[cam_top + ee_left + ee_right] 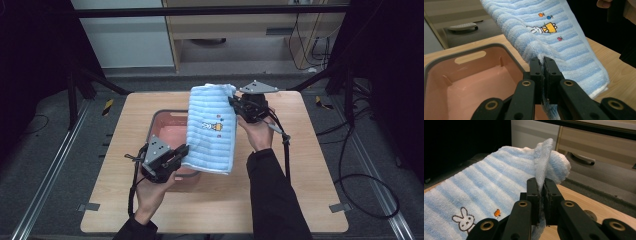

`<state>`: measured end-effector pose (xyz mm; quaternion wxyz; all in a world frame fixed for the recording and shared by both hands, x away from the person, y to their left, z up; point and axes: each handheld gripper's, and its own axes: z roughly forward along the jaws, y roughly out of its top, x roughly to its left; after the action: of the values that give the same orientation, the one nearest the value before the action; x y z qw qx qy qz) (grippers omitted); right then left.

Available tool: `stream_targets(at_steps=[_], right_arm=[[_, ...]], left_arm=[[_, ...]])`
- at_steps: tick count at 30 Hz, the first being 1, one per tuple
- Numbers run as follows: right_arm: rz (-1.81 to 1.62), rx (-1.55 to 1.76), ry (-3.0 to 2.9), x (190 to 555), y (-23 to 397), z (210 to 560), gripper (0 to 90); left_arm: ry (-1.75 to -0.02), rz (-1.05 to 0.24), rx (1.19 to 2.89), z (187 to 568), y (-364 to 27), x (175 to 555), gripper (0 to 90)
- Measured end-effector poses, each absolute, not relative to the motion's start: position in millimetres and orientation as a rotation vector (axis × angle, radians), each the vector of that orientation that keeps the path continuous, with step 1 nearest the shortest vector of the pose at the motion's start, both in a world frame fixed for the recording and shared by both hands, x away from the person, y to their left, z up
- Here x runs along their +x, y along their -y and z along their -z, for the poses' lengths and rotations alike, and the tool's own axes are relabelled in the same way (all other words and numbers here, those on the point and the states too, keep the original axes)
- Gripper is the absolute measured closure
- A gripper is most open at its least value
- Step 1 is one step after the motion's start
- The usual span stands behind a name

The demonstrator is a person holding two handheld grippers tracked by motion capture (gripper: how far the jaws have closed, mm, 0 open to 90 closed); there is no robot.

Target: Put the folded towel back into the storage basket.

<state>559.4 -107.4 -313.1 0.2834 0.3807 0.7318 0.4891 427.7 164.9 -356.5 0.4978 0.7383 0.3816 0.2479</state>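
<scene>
A folded blue-and-white striped towel (212,129) with a small rabbit picture hangs stretched in the air above a pink bin (167,131). My left gripper (183,152) is shut on the towel's near lower edge (543,58), just over the bin's front right part. My right gripper (233,102) is shut on the far upper corner (541,170), where the cloth bunches up between the jaws. The towel (551,32) slopes from the right gripper down toward the left one. The bin's inside (474,85) holds nothing I can see.
The bin stands on a light wooden table (300,165). Cables trail from both grippers along the person's forearms. Black frame legs (90,80) and metal rails stand beyond the table's edges. A wooden cabinet (240,30) is behind.
</scene>
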Motion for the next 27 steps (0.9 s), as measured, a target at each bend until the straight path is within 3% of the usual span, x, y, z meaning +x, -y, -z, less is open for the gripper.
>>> stream_targets(at_steps=[27], right_arm=[[-1.366,0.977,-2.005,578,48,320,84.5]], left_arm=[[-1.009,-0.661,1.752,359,-217,429,86.4]])
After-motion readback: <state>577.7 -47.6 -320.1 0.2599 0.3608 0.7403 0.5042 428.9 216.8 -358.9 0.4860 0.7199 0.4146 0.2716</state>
